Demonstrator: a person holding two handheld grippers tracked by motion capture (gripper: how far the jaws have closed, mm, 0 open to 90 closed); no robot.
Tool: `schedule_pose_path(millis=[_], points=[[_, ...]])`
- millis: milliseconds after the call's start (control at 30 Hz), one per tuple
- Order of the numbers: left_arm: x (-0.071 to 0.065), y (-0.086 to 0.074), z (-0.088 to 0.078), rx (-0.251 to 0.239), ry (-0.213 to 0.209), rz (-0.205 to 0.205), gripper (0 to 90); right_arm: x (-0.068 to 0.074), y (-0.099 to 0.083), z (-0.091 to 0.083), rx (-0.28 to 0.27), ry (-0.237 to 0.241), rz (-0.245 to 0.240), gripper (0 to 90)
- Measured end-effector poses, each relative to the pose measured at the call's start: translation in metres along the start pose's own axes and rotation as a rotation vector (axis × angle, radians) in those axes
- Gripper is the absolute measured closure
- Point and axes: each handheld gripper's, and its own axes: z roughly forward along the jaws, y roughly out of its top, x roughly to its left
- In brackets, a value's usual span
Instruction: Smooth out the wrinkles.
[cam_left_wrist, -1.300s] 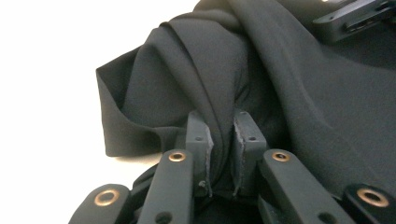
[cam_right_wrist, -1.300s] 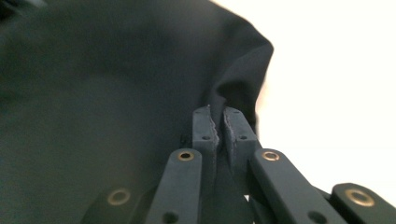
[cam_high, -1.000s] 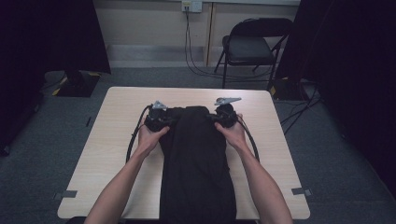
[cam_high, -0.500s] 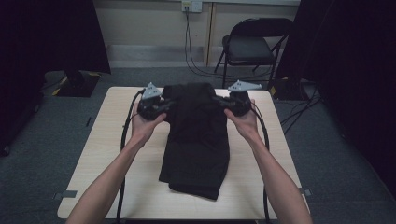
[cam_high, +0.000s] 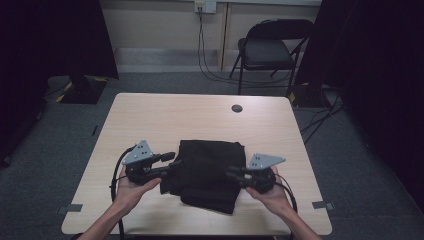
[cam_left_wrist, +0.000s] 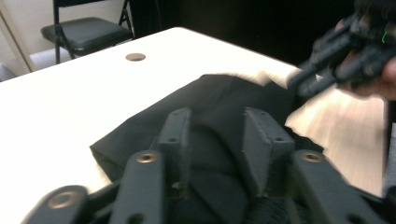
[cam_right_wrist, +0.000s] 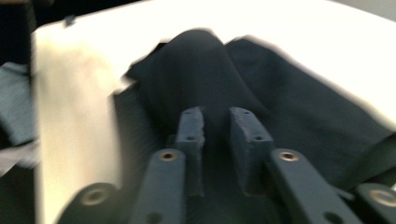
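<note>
A folded black cloth garment (cam_high: 207, 172) lies on the pale wooden tabletop (cam_high: 200, 117), towards the person's edge, between the two hands. The left tongs (cam_high: 169, 161) sit at its left edge and the right tongs (cam_high: 234, 174) at its right edge. Both have just been opening and stand part open, with cloth between the jaws but not pinched. The right gripper view is blurred, so contact there is hard to judge. No containers are present.

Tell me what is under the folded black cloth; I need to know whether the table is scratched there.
The folded black cloth lies flat on the light wooden table. Bare wood shows all around it. The cloth covers the tabletop beneath, so any scratch there cannot be seen.
</note>
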Motion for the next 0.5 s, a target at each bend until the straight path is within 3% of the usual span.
schedule_pose_path(millis=[33, 67, 100, 133, 167, 200, 233, 267, 300, 333, 367, 400, 433, 467, 500], points=[[0.002, 0.001, 0.001, 0.002, 0.001, -0.008, 57.6, 0.009, -0.006, -0.006, -0.012, 0.030, 0.009, 65.2], [0.005, 0.001, 0.005, 0.019, 0.005, -0.021, 57.6, 0.009, -0.006, -0.006, -0.012, 0.030, 0.009, 65.2], [0.013, -0.001, 0.019, 0.053, 0.051, -0.014, 55.7, 0.010, -0.001, -0.013, -0.048, 0.008, 0.016, 61.3], [0.013, -0.001, 0.019, 0.053, 0.051, -0.014, 55.5, 0.010, -0.001, -0.013, -0.048, 0.008, 0.016, 61.3], [0.022, -0.004, 0.039, 0.090, 0.042, -0.061, 54.0, 0.003, 0.009, -0.017, -0.097, 0.000, 0.030, 62.6], [0.022, -0.004, 0.039, 0.090, 0.042, -0.061, 53.7, 0.003, 0.009, -0.017, -0.097, 0.000, 0.030, 62.6], [0.029, -0.009, 0.057, 0.145, 0.044, -0.060, 52.0, -0.007, 0.018, -0.011, -0.107, -0.033, 0.044, 67.5], [0.029, -0.009, 0.057, 0.145, 0.044, -0.060, 51.3, -0.013, 0.021, -0.004, -0.098, -0.040, 0.058, 68.4], [0.032, -0.012, 0.064, 0.151, 0.049, -0.090, 51.3, -0.016, 0.022, 0.005, -0.068, -0.043, 0.063, 69.2], [0.032, -0.014, 0.070, 0.166, 0.040, -0.096, 51.3, -0.016, 0.022, 0.005, -0.068, -0.043, 0.063, 69.2], [0.025, -0.018, 0.077, 0.208, -0.007, -0.073, 49.6, -0.015, 0.019, 0.024, 0.010, -0.050, 0.046, 67.6], [0.025, -0.018, 0.077, 0.208, -0.007, -0.073, 48.7, -0.015, 0.019, 0.024, 0.010, -0.050, 0.046, 67.6], [0.013, -0.022, 0.075, 0.266, -0.094, -0.037, 48.5, -0.007, 0.010, 0.039, 0.049, 0.006, 0.051, 66.6], [0.013, -0.022, 0.075, 0.266, -0.094, -0.037, 47.6, -0.007, 0.010, 0.039, 0.049, 0.006, 0.051, 66.6], [0.006, -0.025, 0.071, 0.281, -0.143, -0.038, 47.6, -0.001, 0.005, 0.043, 0.065, 0.034, 0.036, 66.5]])
